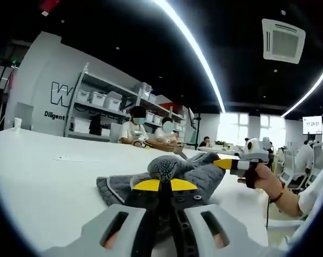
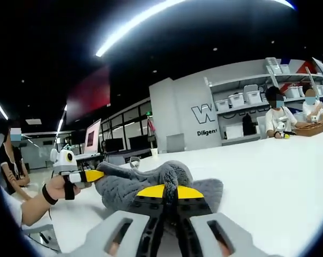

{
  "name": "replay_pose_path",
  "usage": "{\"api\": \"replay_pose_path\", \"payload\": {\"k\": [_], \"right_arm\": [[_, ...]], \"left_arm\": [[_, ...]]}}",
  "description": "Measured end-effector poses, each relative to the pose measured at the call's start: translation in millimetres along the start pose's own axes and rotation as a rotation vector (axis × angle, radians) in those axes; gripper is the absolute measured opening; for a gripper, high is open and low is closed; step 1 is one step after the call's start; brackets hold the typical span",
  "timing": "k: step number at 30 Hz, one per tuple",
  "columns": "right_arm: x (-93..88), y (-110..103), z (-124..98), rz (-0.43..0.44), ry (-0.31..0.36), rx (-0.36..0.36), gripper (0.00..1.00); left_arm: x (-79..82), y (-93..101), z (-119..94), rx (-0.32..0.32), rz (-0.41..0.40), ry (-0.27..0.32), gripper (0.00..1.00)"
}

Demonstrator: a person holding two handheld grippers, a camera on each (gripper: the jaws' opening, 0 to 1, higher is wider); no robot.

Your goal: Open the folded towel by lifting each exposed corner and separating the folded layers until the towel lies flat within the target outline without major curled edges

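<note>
Grey towel (image 1: 166,174) lies bunched on white table (image 1: 49,182), strung between both tools. Left gripper (image 1: 160,185) pinched tight on one raised fold; right gripper (image 2: 165,191) likewise clamped on opposite end. Long axis runs gripper-to-gripper, so spreading apart likely flattens it.

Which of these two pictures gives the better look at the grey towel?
The right gripper view: the towel spreads across the middle of the white table, bunched folds and a flat edge both visible. In the left gripper view the towel sits lower, and the left gripper, shut on a pinched tuft, hides part of it.
</note>
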State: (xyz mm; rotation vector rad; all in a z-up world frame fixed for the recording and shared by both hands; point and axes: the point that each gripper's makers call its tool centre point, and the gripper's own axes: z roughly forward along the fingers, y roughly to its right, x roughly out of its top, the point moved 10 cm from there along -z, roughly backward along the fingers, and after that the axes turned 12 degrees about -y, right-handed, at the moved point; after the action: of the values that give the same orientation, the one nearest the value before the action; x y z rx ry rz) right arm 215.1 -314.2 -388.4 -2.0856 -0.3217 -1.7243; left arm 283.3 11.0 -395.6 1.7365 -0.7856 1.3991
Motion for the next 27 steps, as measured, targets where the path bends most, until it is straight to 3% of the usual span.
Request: {"api": "replay_pose_path", "payload": {"k": [16,27], "right_arm": [[-14.3,-14,-18,-0.053,-0.016,0.008,0.0],[-28.0,-21,-28,-0.097,-0.037,0.002,0.0]], "left_arm": [[-15.8,14.8,-17,-0.038,0.019,-0.008,0.02],[-27.7,23.1,-27,-0.068,0.043,-0.052,0.03]]}}
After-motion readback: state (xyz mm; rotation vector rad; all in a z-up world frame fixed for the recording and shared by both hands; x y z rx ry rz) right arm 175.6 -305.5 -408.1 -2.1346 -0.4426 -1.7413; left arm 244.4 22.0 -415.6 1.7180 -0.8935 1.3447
